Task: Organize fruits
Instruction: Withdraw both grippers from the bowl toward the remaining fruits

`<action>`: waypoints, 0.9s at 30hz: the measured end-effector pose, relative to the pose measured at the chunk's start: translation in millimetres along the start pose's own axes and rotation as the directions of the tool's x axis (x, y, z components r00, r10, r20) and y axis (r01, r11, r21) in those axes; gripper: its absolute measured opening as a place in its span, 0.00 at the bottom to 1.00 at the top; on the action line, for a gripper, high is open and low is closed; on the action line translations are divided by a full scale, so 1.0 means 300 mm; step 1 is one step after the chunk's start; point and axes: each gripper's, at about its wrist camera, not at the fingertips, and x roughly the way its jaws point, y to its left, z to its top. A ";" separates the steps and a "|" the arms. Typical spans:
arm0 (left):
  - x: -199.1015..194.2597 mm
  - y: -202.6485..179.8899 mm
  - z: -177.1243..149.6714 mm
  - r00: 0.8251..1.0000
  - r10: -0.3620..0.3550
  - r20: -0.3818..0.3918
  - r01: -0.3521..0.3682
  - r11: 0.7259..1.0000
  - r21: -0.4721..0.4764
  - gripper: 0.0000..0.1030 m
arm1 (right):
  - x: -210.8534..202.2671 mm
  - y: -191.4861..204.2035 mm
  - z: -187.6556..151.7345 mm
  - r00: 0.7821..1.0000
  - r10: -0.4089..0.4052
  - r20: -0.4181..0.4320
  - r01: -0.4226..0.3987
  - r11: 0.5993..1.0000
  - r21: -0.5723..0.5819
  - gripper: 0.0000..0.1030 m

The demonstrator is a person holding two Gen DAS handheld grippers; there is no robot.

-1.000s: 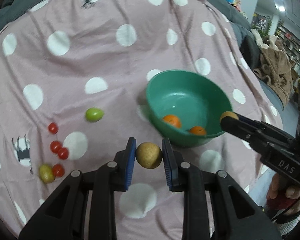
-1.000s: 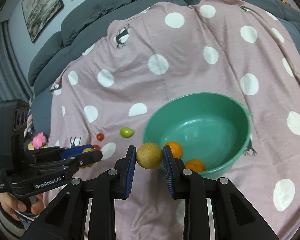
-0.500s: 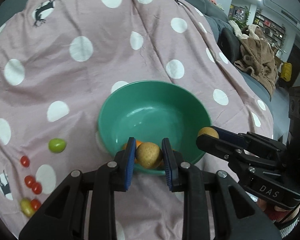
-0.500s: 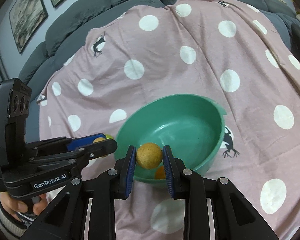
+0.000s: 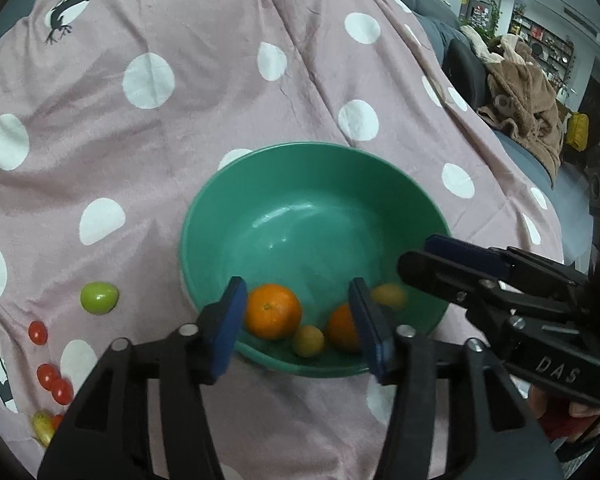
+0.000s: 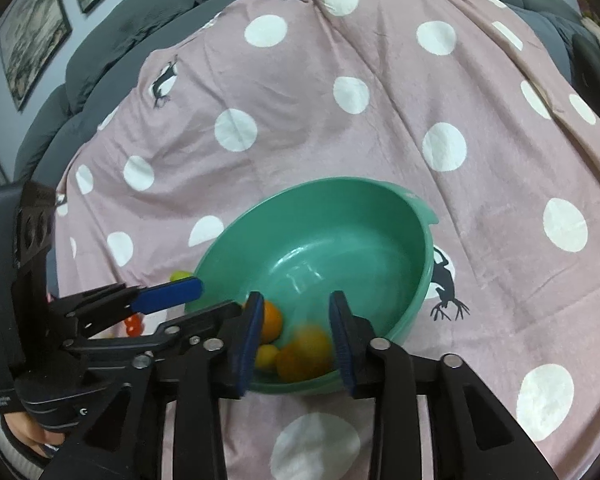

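Two grippers: both spread wide over the near side of the bowl, nothing between the jaws of either.
Left gripper (image 5: 298,320): wide apart and empty — blue pads flank the fruit in the bowl without touching any that can be made out.
Right gripper (image 6: 296,330): likewise wide and empty, hangs just above the near rim; its shape in the left view enters from the right, close to the left one.
Green bowl (image 5: 204,216): sits on the dotted pink cloth (image 5: 148,152); holds two oranges (image 5: 273,311), a small yellow-brown fruit (image 5: 308,341) and a blurred yellowish one (image 5: 388,295) — probably rolling or falling.
Fruit outside: green fruit (image 5: 99,298), cherry tomatoes (image 5: 56,384) and a yellowish fruit (image 5: 43,432) lie on the cloth, well apart from the bowl on the left.
Risk, collision: grippers near each other above the rim — a careless pull-back could knock them together or tip the bowl.
Risk, bounce: moving fruit might strike an orange and hop, though the wall looks deep enough.
Risk, tomatoes: small, soft, clustered — easily crushed or scattered by a hard squeeze.
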 end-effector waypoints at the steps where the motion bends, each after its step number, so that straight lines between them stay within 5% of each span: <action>1: -0.008 0.010 -0.001 1.000 0.000 0.004 0.000 1.000 -0.008 0.54 | -0.002 -0.007 0.003 1.000 -0.004 0.004 0.004 1.000 0.012 0.40; 7: -0.135 0.122 -0.063 0.998 0.032 0.052 -0.028 0.997 -0.074 0.70 | -0.060 -0.050 -0.011 0.999 0.024 0.036 -0.027 0.996 0.087 0.41; 14: -0.292 0.310 -0.307 0.992 0.130 -0.006 -0.128 0.971 -0.199 0.71 | -0.146 -0.040 -0.089 0.998 0.054 0.043 -0.058 0.993 0.100 0.41; 20: -0.440 0.441 -0.521 0.978 0.198 -0.068 -0.209 0.922 -0.325 0.71 | -0.155 0.045 -0.160 0.995 0.097 -0.031 -0.096 0.995 0.030 0.41; 27: -0.542 0.493 -0.642 0.980 0.191 -0.058 -0.197 0.880 -0.432 0.71 | -0.083 0.197 -0.257 0.975 0.174 -0.139 -0.177 0.984 -0.009 0.41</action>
